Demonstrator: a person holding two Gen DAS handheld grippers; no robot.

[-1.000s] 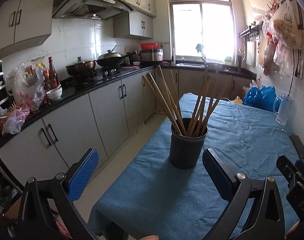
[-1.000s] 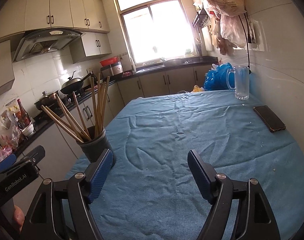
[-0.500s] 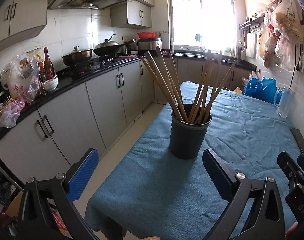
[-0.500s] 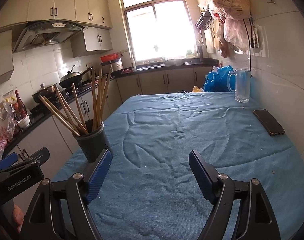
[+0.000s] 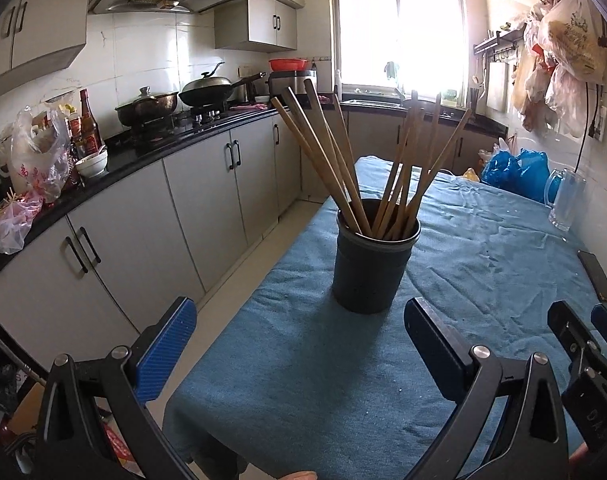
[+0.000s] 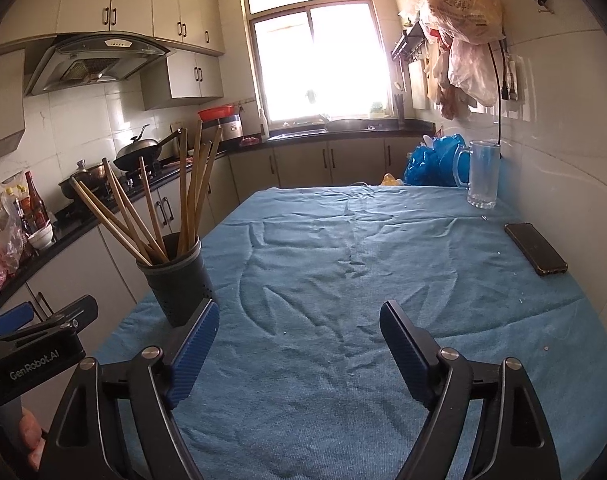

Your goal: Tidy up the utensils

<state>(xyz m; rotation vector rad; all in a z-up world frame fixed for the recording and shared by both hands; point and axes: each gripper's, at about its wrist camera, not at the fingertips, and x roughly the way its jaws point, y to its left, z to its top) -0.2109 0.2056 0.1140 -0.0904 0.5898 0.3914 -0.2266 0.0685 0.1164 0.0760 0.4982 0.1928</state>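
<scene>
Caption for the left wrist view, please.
Open left gripper faces a dark holder of wooden chopsticks on the blue-clothed table.

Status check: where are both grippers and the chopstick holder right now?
Left gripper open, empty, facing the chopstick holder. Right gripper open, empty, over bare cloth. Chopsticks all standing in the holder. Nothing in the way.

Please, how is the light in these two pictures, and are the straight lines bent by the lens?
Left wrist view: the window is blown out white, the holder stays dark, and the counter edge curves. Right wrist view: the window glares too, the cloth is evenly lit and sharp, and the cabinets bow near the edge.
</scene>
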